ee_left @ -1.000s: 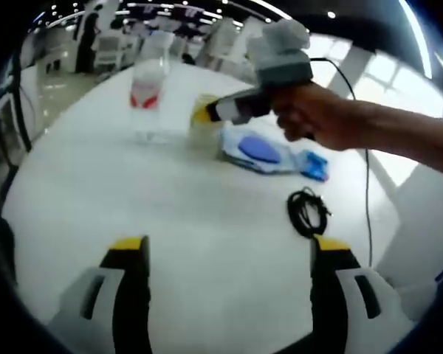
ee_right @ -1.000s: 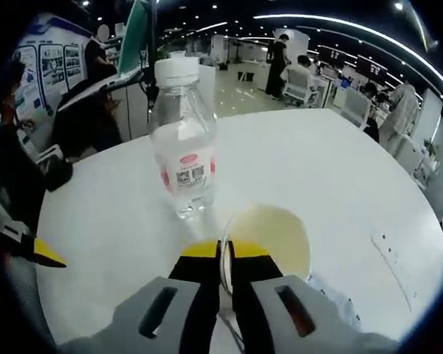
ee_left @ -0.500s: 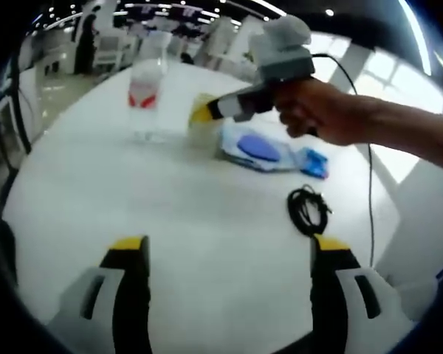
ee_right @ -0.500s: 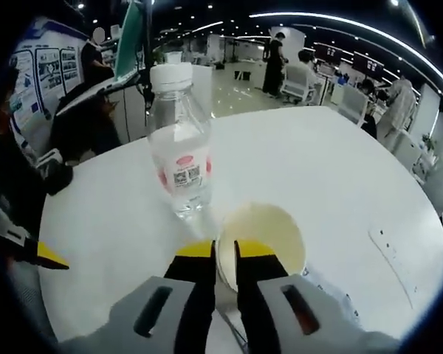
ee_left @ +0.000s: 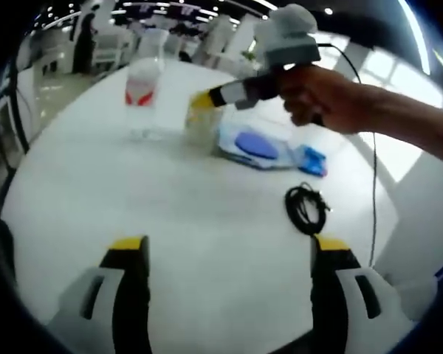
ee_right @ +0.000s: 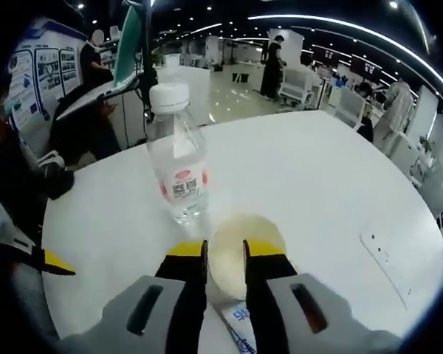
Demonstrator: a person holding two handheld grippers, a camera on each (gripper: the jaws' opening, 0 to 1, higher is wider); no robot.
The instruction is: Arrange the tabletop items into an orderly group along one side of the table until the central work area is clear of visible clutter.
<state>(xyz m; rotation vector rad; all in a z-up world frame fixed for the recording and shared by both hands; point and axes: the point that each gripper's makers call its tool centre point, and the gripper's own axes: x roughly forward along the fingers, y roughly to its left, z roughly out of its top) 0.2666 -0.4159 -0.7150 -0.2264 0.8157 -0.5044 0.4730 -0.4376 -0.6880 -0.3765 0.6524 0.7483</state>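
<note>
A clear water bottle (ee_left: 144,88) with a red label stands on the far side of the round white table (ee_left: 207,243). Beside it stands a pale yellow cup (ee_left: 199,127). My right gripper (ee_left: 204,98), held by a hand (ee_left: 321,96), hovers at the cup's rim. In the right gripper view its jaws (ee_right: 225,254) stand slightly apart and open, with the cup (ee_right: 232,254) just beyond and below them and the bottle (ee_right: 177,169) to the left. My left gripper (ee_left: 227,247) is wide open over bare table near the front edge, holding nothing.
A blue and white packet (ee_left: 264,147) lies right of the cup, and its corner (ee_right: 236,322) shows under my right jaws. A coiled black cable (ee_left: 304,209) lies nearer the right edge. A flat white card (ee_right: 387,254) rests on the table. People and desks stand beyond the table.
My right gripper's jaws have parted from the cup's rim, letting it go, and have drawn back and up a little. The left gripper has not moved.
</note>
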